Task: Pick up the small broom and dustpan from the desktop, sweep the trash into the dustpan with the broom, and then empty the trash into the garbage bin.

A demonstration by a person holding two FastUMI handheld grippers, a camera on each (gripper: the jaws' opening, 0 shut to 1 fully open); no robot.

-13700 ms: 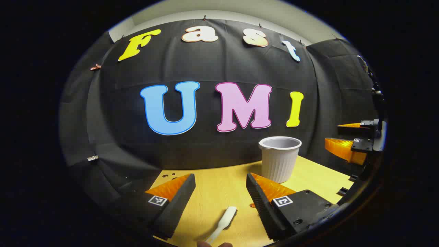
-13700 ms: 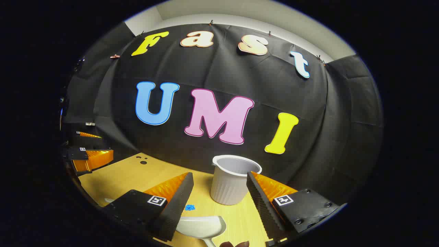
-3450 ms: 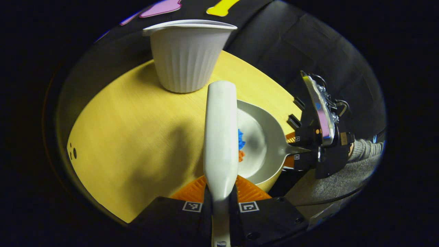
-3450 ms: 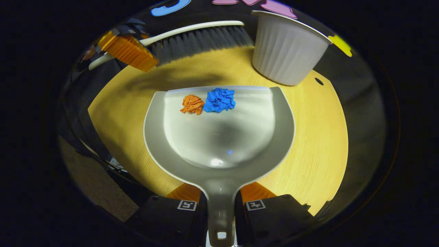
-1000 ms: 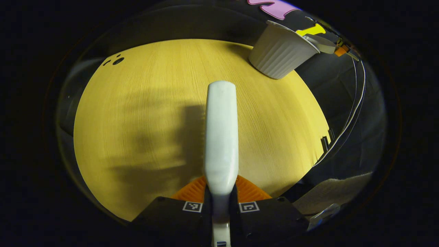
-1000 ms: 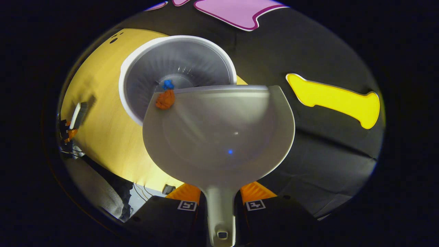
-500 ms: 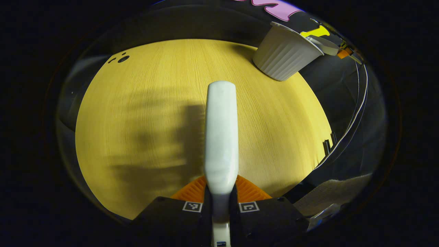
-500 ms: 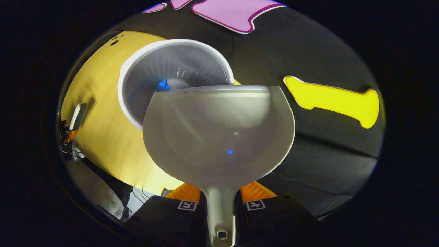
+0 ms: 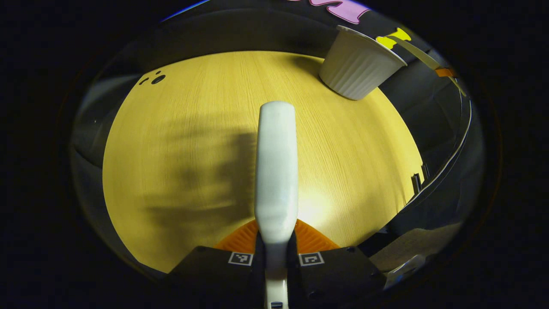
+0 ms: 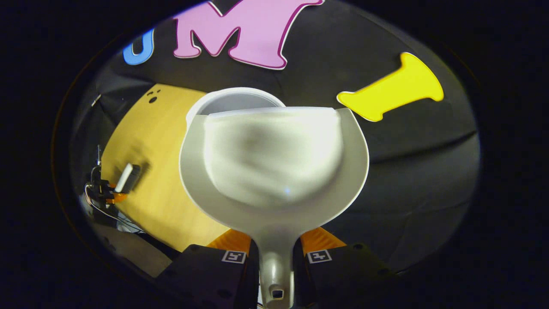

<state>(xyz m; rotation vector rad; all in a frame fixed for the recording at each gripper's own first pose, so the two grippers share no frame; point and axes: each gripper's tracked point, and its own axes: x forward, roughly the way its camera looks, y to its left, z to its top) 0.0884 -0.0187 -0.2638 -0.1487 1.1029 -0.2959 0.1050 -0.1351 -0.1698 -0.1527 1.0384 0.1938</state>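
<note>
The right gripper (image 10: 275, 257) pinches the empty dustpan (image 10: 274, 167) at frame centre, before the bin (image 10: 233, 99). The left gripper (image 9: 275, 253) clamps the broom (image 9: 276, 167). Emptying looks done.

In the left gripper view, the broom (image 9: 276, 163) runs straight ahead from between the left gripper (image 9: 276, 253)'s fingers, over the desktop (image 9: 180, 128). The garbage bin (image 9: 359, 64) stands on the desktop's far right part, near its edge, well apart from the broom. The dustpan (image 9: 418, 51) shows beyond the bin, to its right.

In the right gripper view, the dustpan (image 10: 274, 171) extends forward from the right gripper (image 10: 276, 257), its handle between the fingers. The garbage bin (image 10: 236, 101) sits behind the pan's front lip. At far left, the broom (image 10: 124, 178) and left gripper (image 10: 105, 193) hang over the desktop (image 10: 158, 171).
</note>
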